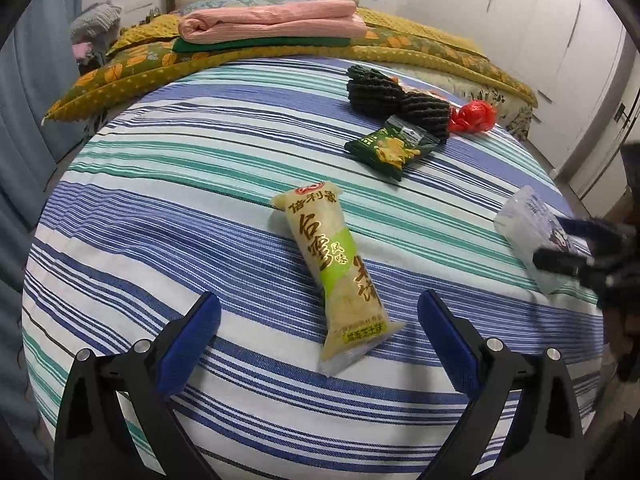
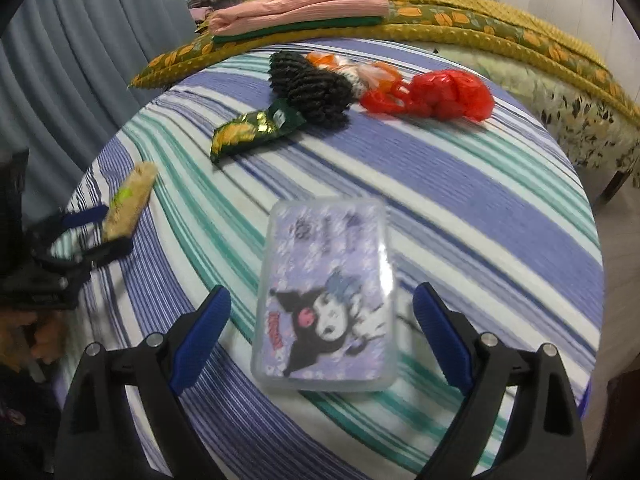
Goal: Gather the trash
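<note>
A long beige-and-green snack wrapper lies on the striped bedsheet. My left gripper is open, its blue pads either side of the wrapper's near end. A purple cartoon tissue pack lies between the open pads of my right gripper. The pack also shows in the left wrist view, with the right gripper at it. A dark green chip bag, black foam nets and a red plastic bag lie farther back.
Folded pink and green cloths lie on a yellow leaf-patterned quilt at the head of the bed. Blue curtains hang at the left. White wardrobe doors stand at the right. The bed edge drops off at the right.
</note>
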Tool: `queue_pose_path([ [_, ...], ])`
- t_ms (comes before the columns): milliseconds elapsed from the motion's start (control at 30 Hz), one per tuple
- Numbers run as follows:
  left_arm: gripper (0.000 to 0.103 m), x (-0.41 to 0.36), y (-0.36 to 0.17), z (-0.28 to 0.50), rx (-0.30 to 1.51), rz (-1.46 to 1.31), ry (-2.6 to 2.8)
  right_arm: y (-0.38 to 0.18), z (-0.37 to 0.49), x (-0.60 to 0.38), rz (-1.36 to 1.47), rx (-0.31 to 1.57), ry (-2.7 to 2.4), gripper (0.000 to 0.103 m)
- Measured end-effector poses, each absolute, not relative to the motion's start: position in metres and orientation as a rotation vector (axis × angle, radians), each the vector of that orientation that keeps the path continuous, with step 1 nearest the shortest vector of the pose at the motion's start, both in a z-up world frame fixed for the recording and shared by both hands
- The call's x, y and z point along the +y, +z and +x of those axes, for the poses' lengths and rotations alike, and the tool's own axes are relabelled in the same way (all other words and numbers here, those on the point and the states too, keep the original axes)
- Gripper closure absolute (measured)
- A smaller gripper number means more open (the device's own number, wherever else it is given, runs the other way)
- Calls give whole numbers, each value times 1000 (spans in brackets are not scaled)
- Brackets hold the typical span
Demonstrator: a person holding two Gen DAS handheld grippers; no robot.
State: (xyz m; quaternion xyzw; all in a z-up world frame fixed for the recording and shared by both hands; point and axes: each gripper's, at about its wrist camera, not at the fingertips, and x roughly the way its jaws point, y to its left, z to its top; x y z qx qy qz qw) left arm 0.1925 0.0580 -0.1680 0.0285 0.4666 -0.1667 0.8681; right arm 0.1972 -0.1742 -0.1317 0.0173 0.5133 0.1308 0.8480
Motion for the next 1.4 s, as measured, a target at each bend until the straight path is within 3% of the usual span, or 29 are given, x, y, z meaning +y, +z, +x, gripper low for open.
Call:
queue_pose_path([
  [100,13,49,-167,195,985,95,-331,-131,211,-165,-22,1147,279,14],
  [133,20,44,-167,196,988,116,-314,-132,214,-162,-44,1168,270,14],
  [167,27,43,-166,199,991,122,-308,-133,216,-161,-57,1180,262,20],
  [200,32,43,-165,200,992,125,-297,-134,216,-161,-63,1186,257,38],
  [233,49,42,-164,201,991,128,-286,-135,216,-163,-59,1194,258,41],
  [267,59,42,-163,201,986,134,-282,-133,214,-165,-50,1187,253,41],
  [300,80,42,-162,202,987,126,-293,-130,211,-168,-42,1172,257,42],
  [600,85,-22,-140,167,956,100,-463,-90,154,-268,162,1037,203,42],
  [767,84,-116,-120,133,936,89,-672,-89,110,-382,242,997,18,41],
  [933,84,-221,-112,101,955,77,-874,-126,67,-486,339,1032,-159,41],
  [1133,84,-342,-148,68,1010,186,-970,-182,40,-545,455,1052,-249,41],
  [1400,78,-423,-221,75,1059,283,-964,-205,36,-580,552,1033,-273,39],
])
